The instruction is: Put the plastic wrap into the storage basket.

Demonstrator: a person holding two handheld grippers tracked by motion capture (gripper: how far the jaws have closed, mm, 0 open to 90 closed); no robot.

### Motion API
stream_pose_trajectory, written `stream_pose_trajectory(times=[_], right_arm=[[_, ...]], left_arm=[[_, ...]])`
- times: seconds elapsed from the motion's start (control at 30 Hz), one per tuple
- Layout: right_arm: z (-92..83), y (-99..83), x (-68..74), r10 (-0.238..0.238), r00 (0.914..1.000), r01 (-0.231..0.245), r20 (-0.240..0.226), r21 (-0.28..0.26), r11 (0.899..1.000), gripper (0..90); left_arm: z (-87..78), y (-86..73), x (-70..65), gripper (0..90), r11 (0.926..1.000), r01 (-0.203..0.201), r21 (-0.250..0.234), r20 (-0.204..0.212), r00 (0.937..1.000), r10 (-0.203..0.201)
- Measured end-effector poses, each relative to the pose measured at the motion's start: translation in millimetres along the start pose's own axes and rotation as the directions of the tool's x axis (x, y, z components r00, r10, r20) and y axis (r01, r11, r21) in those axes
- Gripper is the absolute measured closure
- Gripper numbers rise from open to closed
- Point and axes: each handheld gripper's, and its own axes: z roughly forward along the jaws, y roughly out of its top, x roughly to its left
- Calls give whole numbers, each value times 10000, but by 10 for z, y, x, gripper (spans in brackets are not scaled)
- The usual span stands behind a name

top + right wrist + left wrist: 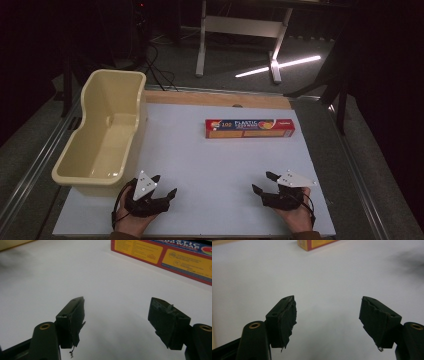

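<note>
A long red and yellow plastic wrap box (249,128) lies flat on the white table top (220,170), past the middle. Its near end shows at the top of the left gripper view as a yellow corner (312,243), and its long side runs across the top right of the right gripper view (172,257). My left gripper (164,186) rests near the front edge at the left, open, with bare table between its jaws (327,312). My right gripper (264,183) rests near the front edge at the right, also open and holding nothing (116,312).
A cream plastic tub (102,135) stands along the table's left edge, just beyond my left gripper. A strip of wood (215,98) borders the table's far edge. Behind it are a white desk frame (240,30) and cables on the floor.
</note>
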Motion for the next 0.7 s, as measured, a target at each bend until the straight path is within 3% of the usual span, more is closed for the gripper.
stream_pose_trajectory(times=[0.2,0.47,0.7], right_arm=[[-8,-3,-14,1,10000,-1,-55,-68,10000,289],[29,34,-4,-13,10000,13,-8,-157,9999,314],[124,172,-6,-399,9992,399,-64,-136,9991,386]], left_arm=[[-38,10,-12,276,9984,-200,-527,-84,9998,195],[-48,7,7,274,9982,-109,-586,-175,9998,99],[-62,15,10,273,9974,-37,-718,-50,10000,33]])
